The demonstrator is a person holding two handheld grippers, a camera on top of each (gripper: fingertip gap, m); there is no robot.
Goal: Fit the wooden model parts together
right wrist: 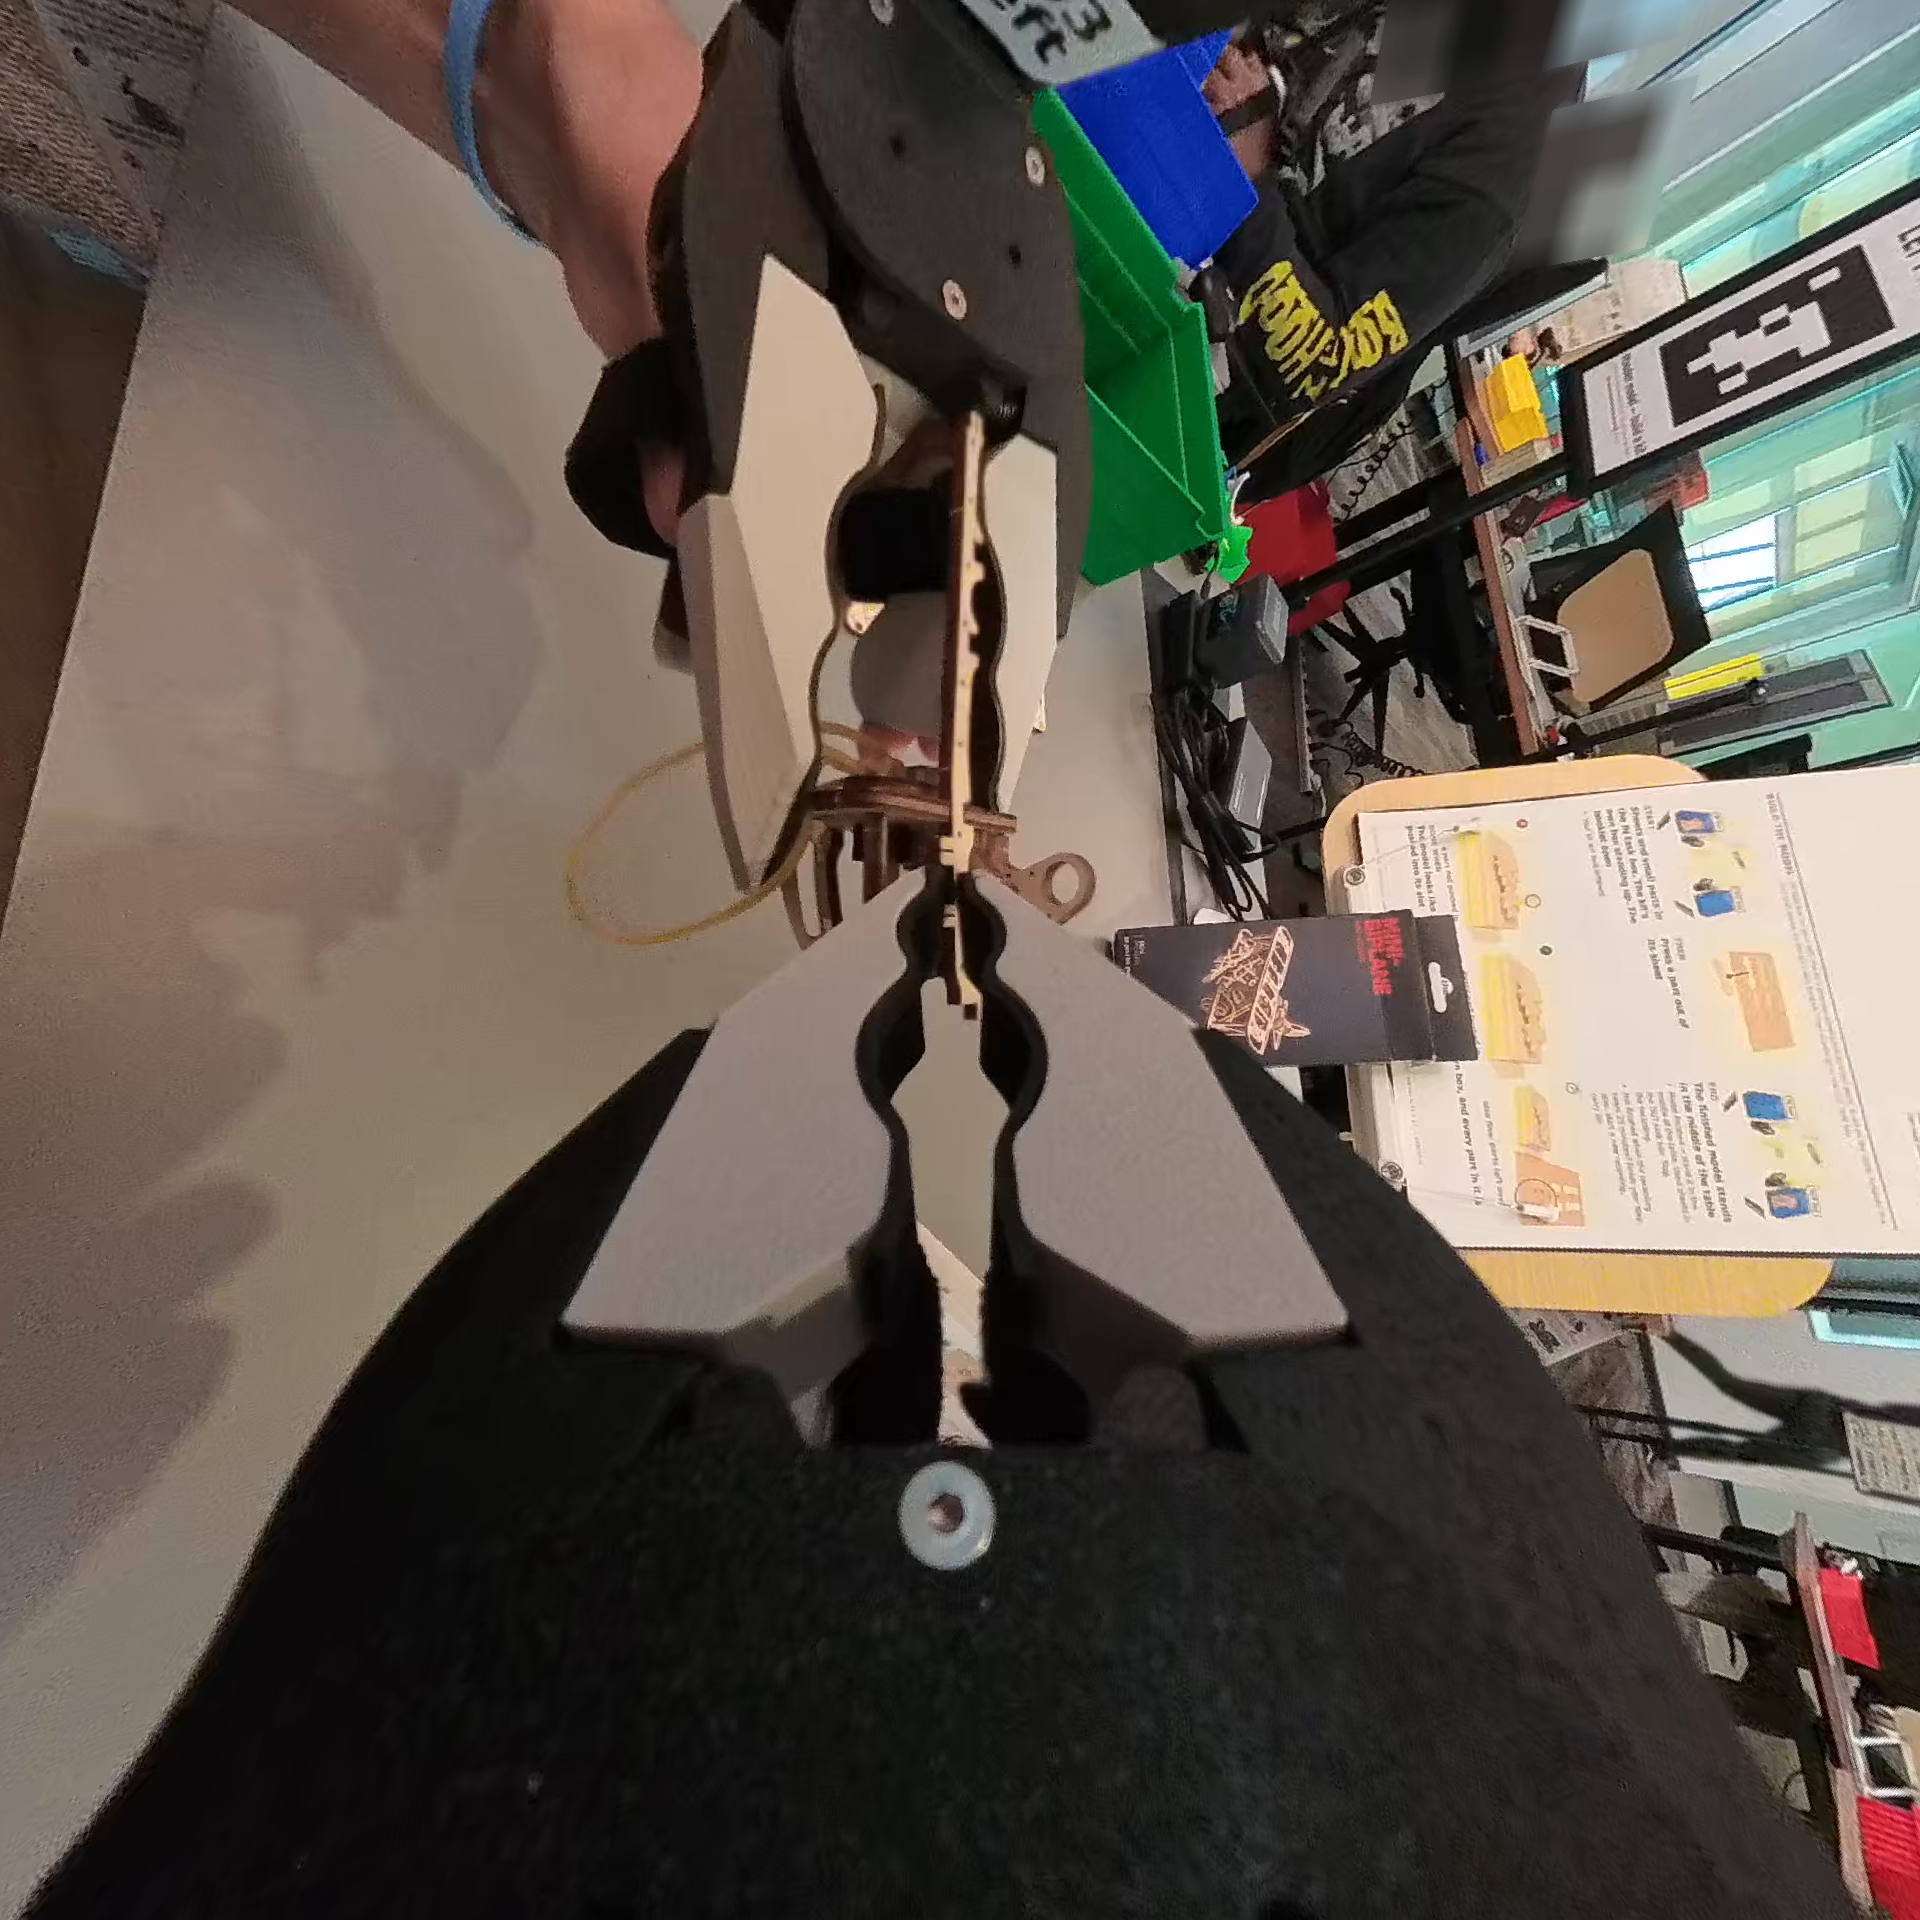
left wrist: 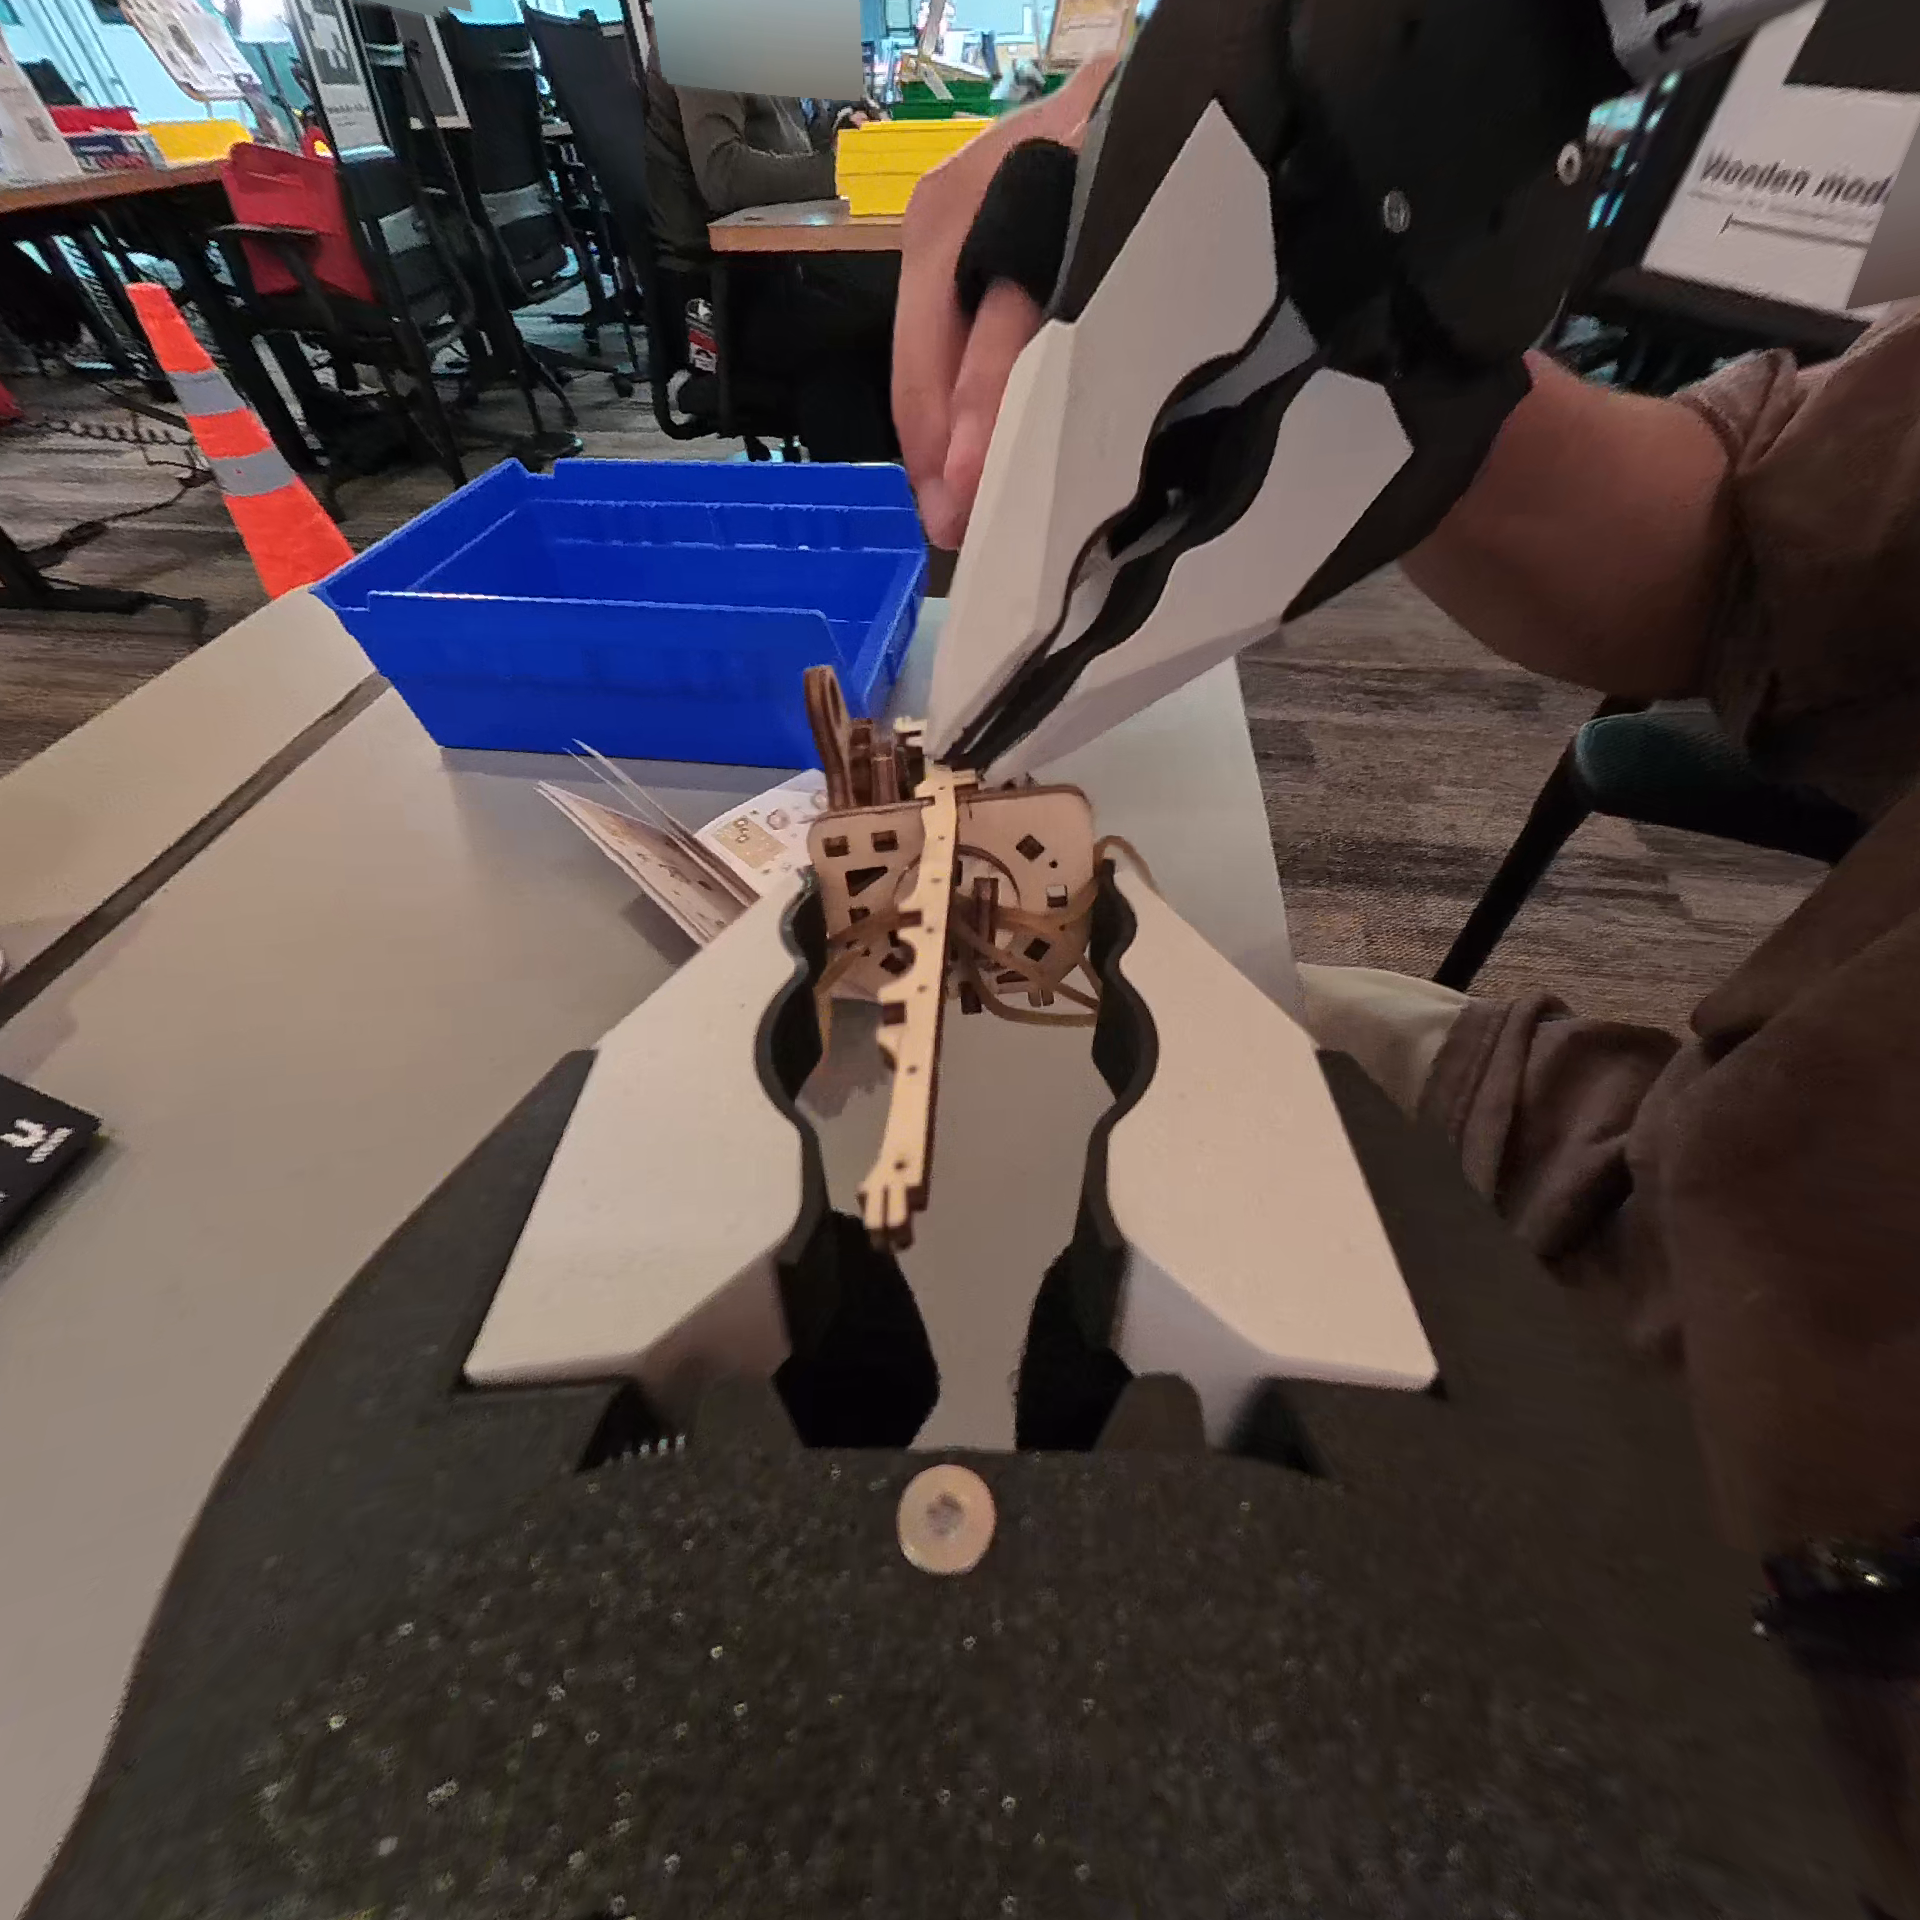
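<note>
**A:** Left wrist view first, and we start with the biggest thing: the pale grey counter (left wrist: 312, 935), with the blue plastic bin (left wrist: 644, 613) at its far edge and a folded paper instruction sheet (left wrist: 665, 862) just in front of it.

**B:** Agreed. Then our left gripper (left wrist: 951, 914), fingers spread apart around the half-built light plywood model body (left wrist: 966, 883). Whether the fingers (left wrist: 707, 1143) actually press on it, we cannot tell; loose tan rubber bands (left wrist: 1039, 925) hang about it.

**A:** Our right gripper (left wrist: 961, 743) comes in from above, fingers closed on the top end of the long notched plywood strip (left wrist: 920, 997), which runs back between the left fingers.

**B:** Right wrist view bears that out: the right gripper (right wrist: 951, 914) pinches the strip's (right wrist: 968, 623) end, right by the dark wooden key-shaped piece (right wrist: 1049, 883).

**A:** So we judge the step to be seating that strip into the body's slots.

**B:** Next we would line its tabs up squarely and push along the strip's length, while the left side braces the body. A sideways lean could snap such thin ply.
</note>
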